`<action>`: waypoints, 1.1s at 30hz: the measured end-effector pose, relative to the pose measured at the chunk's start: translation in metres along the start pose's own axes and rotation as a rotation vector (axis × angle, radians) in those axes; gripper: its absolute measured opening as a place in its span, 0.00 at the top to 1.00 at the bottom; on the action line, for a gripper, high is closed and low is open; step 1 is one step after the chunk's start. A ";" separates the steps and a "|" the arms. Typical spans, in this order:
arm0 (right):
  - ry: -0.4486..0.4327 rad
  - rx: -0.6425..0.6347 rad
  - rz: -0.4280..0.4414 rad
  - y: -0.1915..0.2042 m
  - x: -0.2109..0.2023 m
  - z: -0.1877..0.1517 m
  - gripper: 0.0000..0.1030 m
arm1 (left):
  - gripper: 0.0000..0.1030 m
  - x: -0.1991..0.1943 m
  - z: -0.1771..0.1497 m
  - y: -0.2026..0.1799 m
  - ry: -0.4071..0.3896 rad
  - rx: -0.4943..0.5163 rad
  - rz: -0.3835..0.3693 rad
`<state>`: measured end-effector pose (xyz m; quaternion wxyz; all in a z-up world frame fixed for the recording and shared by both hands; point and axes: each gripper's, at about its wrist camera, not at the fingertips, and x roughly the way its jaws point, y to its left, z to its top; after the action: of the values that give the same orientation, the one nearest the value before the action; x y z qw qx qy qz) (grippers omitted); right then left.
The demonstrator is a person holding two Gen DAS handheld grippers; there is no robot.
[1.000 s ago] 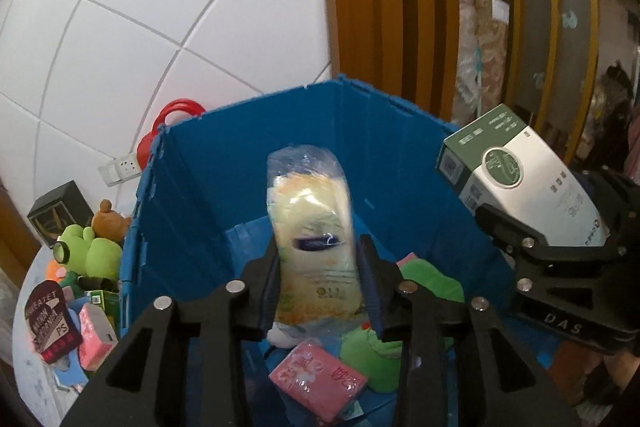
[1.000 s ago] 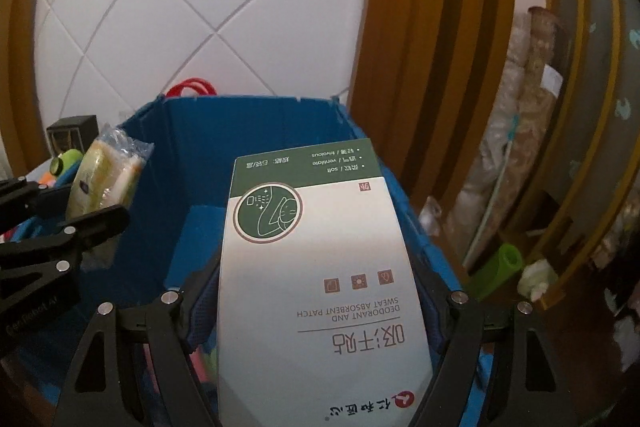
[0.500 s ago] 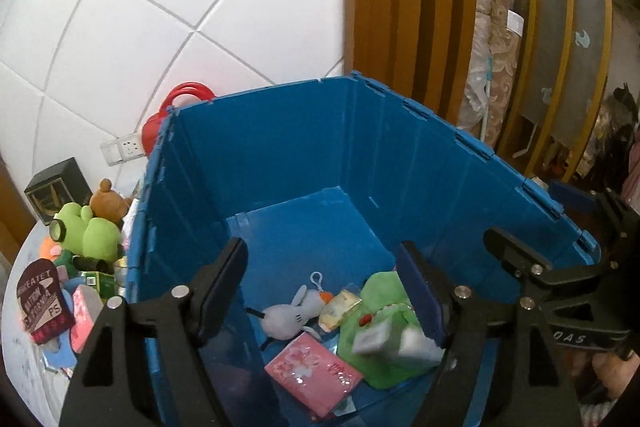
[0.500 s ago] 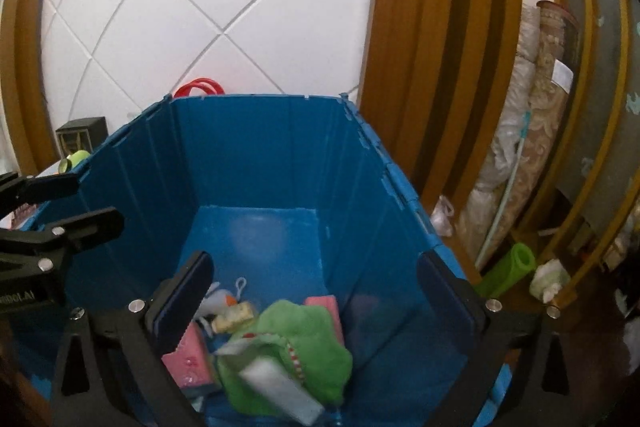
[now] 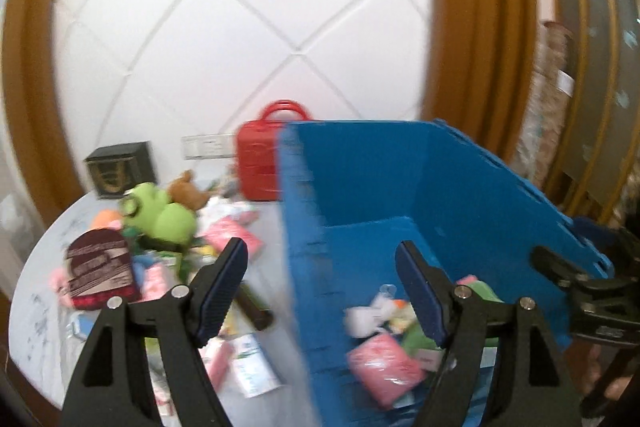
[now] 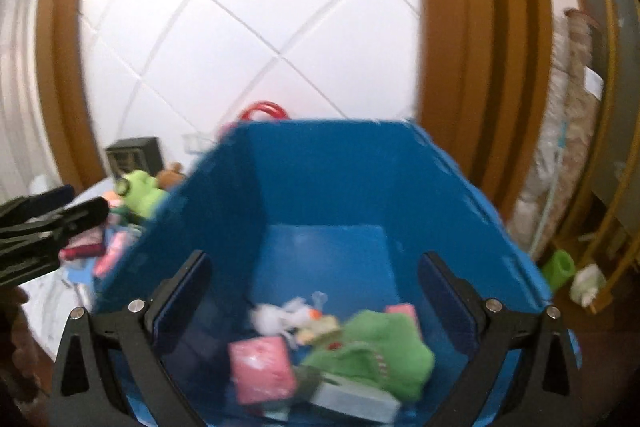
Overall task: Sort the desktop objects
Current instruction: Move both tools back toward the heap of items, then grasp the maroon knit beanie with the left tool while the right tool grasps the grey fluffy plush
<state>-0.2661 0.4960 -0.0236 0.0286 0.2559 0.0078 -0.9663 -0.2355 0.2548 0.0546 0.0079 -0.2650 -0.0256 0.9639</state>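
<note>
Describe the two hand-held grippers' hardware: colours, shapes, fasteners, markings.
Both match. The left hand-held gripper has matte black, triangular-cutout finger frames, silver round screw heads and dark blue ribbed pads. The right hand-held gripper is built the same; in the left view its black body shows white lettering, too blurred to read. No cables or sleeves visible.

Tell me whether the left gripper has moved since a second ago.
Yes. The left gripper has swung left: it was centred over the blue bin; now the bin's left wall runs between its open, empty jaws, with the cluttered table in view.

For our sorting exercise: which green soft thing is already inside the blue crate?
The green cloth lying on the blue crate floor beside the pink packet; the green plush toy sits outside on the table.
</note>
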 end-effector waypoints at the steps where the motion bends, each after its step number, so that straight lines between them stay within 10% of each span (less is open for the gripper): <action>1: -0.014 -0.013 0.012 0.015 -0.003 0.002 0.00 | 0.26 -0.001 -0.001 0.013 -0.001 -0.012 0.016; 17: -0.096 -0.090 0.131 0.283 0.024 0.034 0.00 | 0.26 0.015 -0.048 0.346 0.120 -0.089 0.166; 33: 0.330 0.007 0.179 0.369 0.208 -0.018 0.00 | 0.26 0.139 -0.104 0.494 0.381 -0.212 0.111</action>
<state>-0.4161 0.1173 -0.1422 0.1117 0.4106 -0.0139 -0.9048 -0.3024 -0.2299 -0.1316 -0.0685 -0.4425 -0.1101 0.8873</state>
